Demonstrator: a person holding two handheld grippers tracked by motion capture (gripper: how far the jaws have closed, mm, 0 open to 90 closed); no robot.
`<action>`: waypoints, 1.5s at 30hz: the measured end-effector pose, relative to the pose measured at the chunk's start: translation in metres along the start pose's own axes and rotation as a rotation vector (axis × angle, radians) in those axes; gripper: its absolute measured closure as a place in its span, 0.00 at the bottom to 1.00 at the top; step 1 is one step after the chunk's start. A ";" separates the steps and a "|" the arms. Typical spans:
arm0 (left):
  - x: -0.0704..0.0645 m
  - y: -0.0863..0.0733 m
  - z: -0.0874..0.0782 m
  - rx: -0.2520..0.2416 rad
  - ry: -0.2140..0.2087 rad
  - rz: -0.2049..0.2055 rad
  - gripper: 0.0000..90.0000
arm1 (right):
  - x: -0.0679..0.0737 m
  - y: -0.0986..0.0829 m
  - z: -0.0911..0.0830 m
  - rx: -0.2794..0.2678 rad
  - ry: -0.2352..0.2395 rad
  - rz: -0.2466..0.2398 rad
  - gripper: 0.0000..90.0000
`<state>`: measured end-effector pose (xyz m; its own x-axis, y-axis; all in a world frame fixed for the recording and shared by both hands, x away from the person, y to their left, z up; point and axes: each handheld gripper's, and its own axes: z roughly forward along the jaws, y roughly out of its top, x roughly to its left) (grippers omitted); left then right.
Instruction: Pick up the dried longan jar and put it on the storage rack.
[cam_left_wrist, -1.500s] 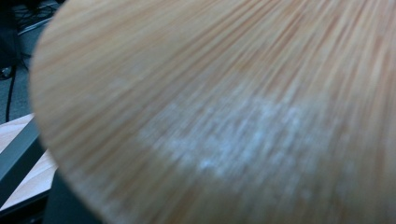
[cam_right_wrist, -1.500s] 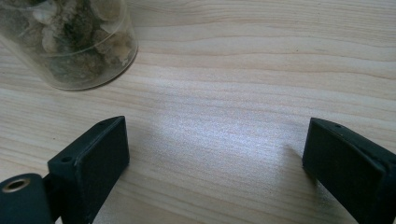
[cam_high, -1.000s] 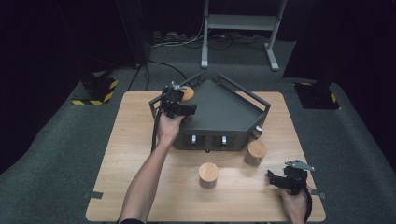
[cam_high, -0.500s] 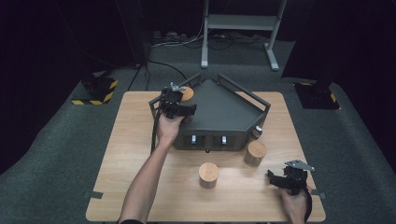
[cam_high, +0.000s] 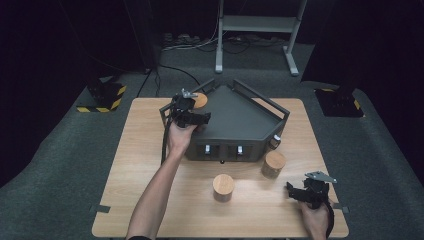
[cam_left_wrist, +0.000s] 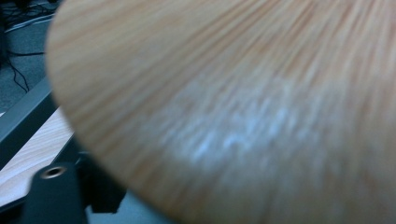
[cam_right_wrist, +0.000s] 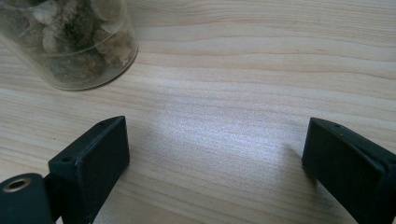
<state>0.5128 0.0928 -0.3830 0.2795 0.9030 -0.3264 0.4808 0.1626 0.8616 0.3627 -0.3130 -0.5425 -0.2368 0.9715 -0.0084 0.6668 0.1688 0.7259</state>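
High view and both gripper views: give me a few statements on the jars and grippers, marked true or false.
1. The left gripper is at the dark tray's far left corner. True.
2. Three wood-lidded jars stand on the bare table. False: two, the front jar and the right jar.
3. The right gripper is open over bare wood. True.
4. The right gripper grips a jar. False: it holds nothing.

Two black handheld grippers, bare forearms – no sleeves in sight.
Left gripper (cam_high: 189, 114) trailing a black cable, small grey plate on top; right gripper (cam_high: 309, 192) topped with a grey three-cornered plate – chunky matte-black jaw blocks, tiny screw holes, one brass-ringed hole at the base.
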 end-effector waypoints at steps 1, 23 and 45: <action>0.000 0.000 0.000 0.000 0.000 0.000 0.15 | 0.000 0.000 0.000 0.000 0.000 0.000 0.08; 0.005 -0.004 -0.028 -0.011 -0.063 0.012 0.08 | 0.000 0.000 0.000 0.000 0.000 0.000 0.08; 0.007 -0.012 -0.047 -0.005 -0.065 0.031 0.08 | 0.000 0.000 0.000 0.000 0.000 0.000 0.08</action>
<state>0.4698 0.1156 -0.3778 0.3476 0.8799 -0.3239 0.4669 0.1371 0.8736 0.3627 -0.3130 -0.5425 -0.2367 0.9715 -0.0082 0.6668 0.1686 0.7260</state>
